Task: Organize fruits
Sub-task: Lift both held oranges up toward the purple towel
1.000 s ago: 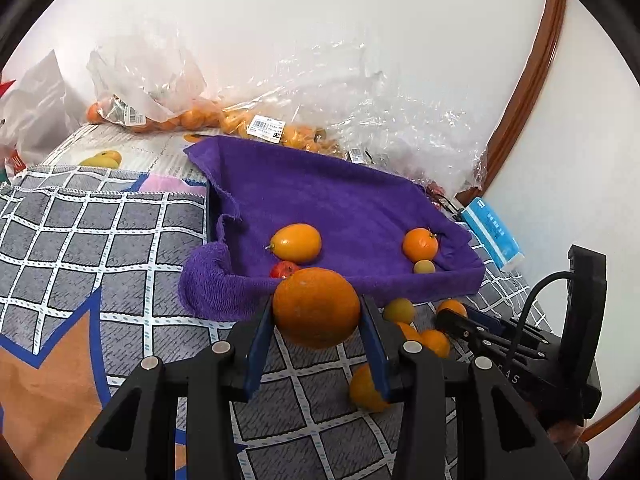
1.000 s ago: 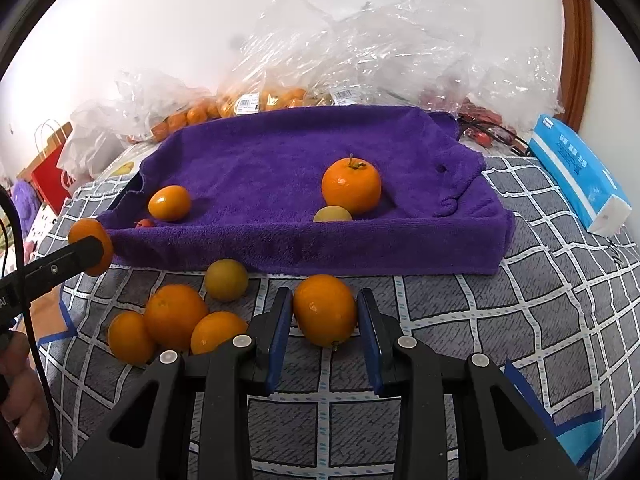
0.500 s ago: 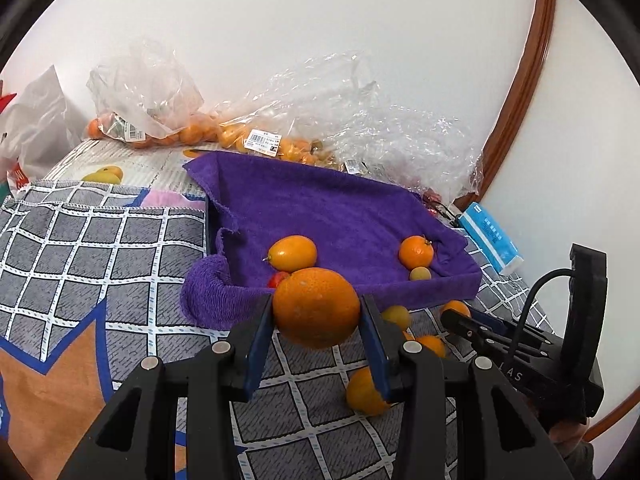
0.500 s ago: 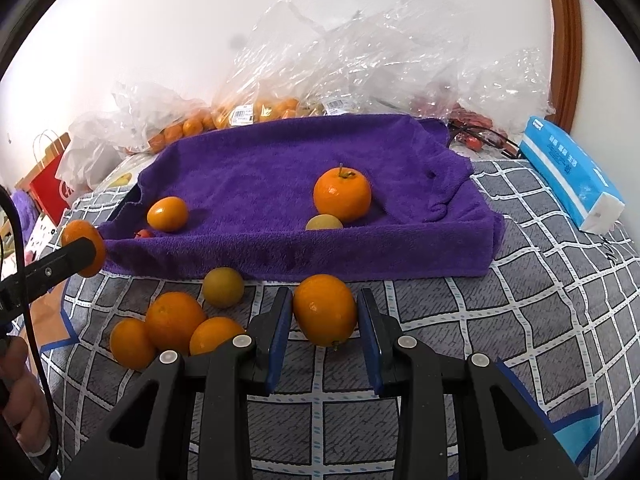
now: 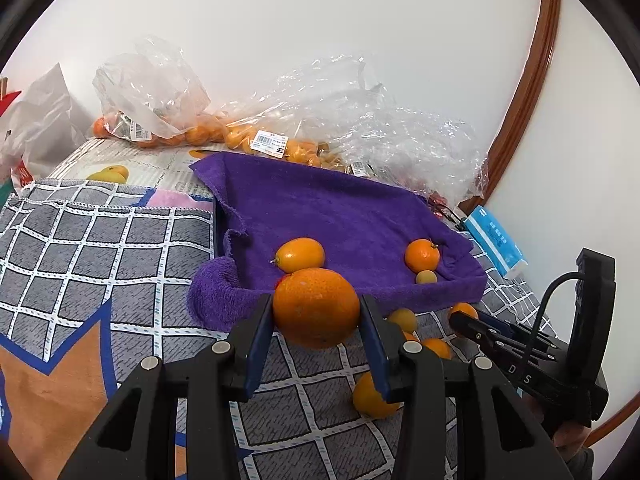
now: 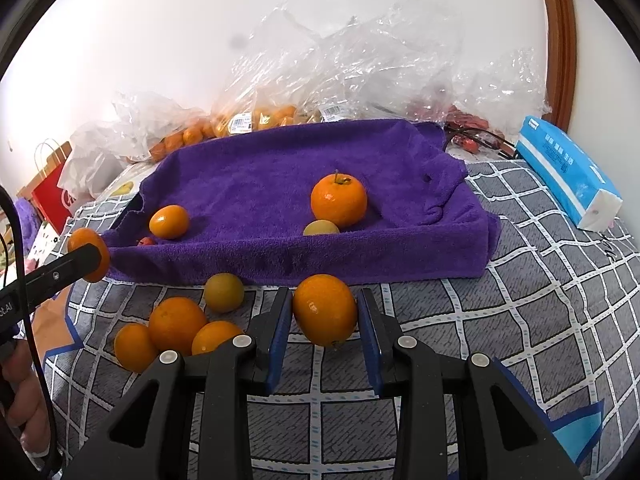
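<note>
Nothing changed since a second ago: my left claw (image 5: 316,334) still pinching big orange (image 5: 316,307), right claw (image 6: 325,332) still pinching smaller orange (image 6: 325,309). Both poised short of purple towel tray (image 6: 280,258); drop-off pending.

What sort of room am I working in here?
Probably a home, not a lab: a checked cloth covers the surface, clear shopping bags of fruit with price labels lean against a plain wall, and a blue tissue pack lies beside the purple towel.

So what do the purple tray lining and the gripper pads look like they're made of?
Purple lining: looks like terry towel cloth, fuzzy matte pile, frayed at one corner. Gripper pads: probably blue rubber or soft plastic, smooth and matte; can't tell which.
</note>
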Tool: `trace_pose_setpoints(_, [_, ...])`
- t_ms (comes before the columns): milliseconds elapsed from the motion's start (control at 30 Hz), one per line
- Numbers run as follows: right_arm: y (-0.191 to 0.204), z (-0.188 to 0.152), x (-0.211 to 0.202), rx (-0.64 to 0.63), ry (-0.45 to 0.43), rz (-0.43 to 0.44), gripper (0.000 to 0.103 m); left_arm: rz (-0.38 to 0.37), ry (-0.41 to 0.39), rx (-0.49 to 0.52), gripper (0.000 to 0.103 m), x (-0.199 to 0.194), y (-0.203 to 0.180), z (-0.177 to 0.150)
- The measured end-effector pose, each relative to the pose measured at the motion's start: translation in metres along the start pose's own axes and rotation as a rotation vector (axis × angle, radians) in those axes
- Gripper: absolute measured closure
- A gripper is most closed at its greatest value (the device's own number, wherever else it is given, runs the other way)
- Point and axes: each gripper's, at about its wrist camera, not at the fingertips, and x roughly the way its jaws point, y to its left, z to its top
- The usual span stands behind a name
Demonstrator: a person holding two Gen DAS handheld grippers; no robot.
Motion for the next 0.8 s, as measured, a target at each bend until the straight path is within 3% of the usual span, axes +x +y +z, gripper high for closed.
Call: trace_pose_setpoints(800, [-0.007,-0.001,-0.009,0.050,-0.055,0.056,0.070,0.009,-0.023,-0.062,0.063,-0.001,0.013,0.003])
